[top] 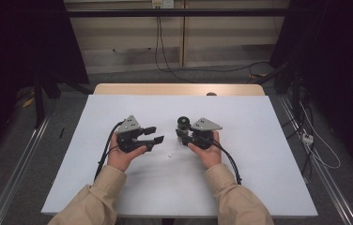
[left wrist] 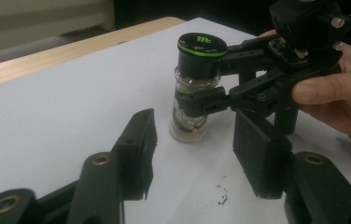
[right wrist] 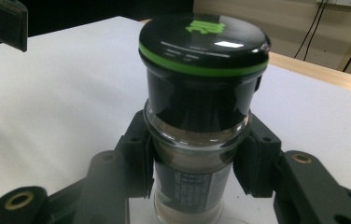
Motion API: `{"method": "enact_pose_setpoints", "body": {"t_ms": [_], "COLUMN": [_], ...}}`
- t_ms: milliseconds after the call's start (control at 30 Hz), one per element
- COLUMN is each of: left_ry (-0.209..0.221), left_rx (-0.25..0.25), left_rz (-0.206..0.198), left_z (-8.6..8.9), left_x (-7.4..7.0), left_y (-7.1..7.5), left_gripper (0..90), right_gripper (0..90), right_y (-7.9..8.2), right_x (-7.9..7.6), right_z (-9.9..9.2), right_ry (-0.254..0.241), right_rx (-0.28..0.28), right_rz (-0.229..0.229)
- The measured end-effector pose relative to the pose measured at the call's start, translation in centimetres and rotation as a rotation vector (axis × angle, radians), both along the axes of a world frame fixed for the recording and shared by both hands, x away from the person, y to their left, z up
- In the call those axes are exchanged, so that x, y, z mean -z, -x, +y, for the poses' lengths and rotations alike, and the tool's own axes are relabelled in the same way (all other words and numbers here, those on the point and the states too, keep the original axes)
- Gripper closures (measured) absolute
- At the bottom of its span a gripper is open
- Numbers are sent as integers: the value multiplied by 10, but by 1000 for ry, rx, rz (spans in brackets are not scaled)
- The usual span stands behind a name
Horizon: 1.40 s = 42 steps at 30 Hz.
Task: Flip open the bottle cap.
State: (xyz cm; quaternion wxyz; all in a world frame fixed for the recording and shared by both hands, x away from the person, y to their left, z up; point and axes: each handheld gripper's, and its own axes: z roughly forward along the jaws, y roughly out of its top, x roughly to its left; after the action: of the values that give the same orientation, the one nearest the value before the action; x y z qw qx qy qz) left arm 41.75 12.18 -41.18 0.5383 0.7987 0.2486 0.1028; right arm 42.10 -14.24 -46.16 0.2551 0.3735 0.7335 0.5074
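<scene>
Two tongs face each other over your white counter (top: 259,187) from above: left tongs (top: 153,134) empty, released. Your left gripper view shows the right tongs (left wrist: 187,100) grasping the upright spice jar (left wrist: 193,88). Right gripper view: jar (right wrist: 197,116) clenched between both pads.

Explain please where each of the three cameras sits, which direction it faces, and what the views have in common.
High view: sits above the person's side, looks forward and down on the white table; forearms, both hands, left tongs and right tongs show.
Left gripper view: rides on the left tongs, looks along their open jaws across the table at the spice grinder and the right hand.
Right gripper view: rides on the right tongs, looks at the grinder clamped between its jaws.
Shared: all three show the grinder.
</scene>
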Motion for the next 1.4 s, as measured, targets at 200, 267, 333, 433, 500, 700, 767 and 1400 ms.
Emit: {"method": "enact_pose_setpoints", "body": {"t_ms": [200,267,333,433,500,700,767,1400], "left_ry": [7,0,6,1,10,-6,-13,-29], "left_rx": [-30,-18,-14,-12,-9,-7,-5,22], "left_rz": [-8,-2,-1,-5,-4,9,17,37], "left_z": [-3,-5,-8,-12,-15,-23,-25,-43], "left_x": [-1,-2,-3,-5,-6,-7,-7,-3], "left_y": [-6,-9,-12,-15,-17,-24,-26,-36], "left_gripper": [526,532,534,545,554,686,732,900], "right_gripper": [533,533,533,533,533,534,534,534], "right_y": [0,0,0,0,0,0,0,0], "right_x": [0,0,0,0,0,0,0,0], "right_z": [0,0,0,0,0,0,0,0], "right_ry": [0,1,0,1,3,1,1,4], "right_rx": [0,0,0,-2,-3,-3,-2,-4], "right_rz": [0,0,0,0,-1,0,-1,-3]}}
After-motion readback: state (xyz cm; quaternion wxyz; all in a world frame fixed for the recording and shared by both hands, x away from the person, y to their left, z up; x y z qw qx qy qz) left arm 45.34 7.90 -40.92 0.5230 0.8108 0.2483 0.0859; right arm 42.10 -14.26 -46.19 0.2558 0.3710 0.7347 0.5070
